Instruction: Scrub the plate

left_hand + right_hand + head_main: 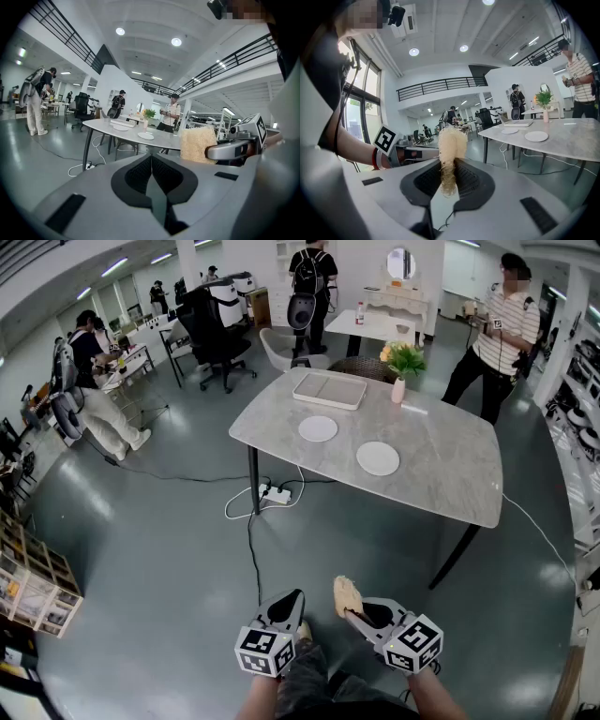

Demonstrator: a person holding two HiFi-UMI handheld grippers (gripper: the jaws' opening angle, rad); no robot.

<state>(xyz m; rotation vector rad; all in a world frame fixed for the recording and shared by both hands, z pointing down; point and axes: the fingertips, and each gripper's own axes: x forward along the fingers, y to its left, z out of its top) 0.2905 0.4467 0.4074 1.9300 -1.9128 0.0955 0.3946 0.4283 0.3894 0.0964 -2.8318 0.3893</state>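
The right gripper (350,611) is clamped on a pale fibrous scrubber (348,594), whose long axis runs out along the jaws toward the table (450,474). The left gripper (294,598) has its jaws pressed together on nothing. Both hang low by the person's legs, well short of the table's near edge. Two plates lie flat on the table: the near plate (378,458) about at the table's middle, and the far plate (318,428) toward the table's left edge, in front of a tray (329,390). The near plate lies almost dead ahead of the scrubber, so the right gripper seems the better placed. The next move probably means closing on the table before the scrubber can reach it.
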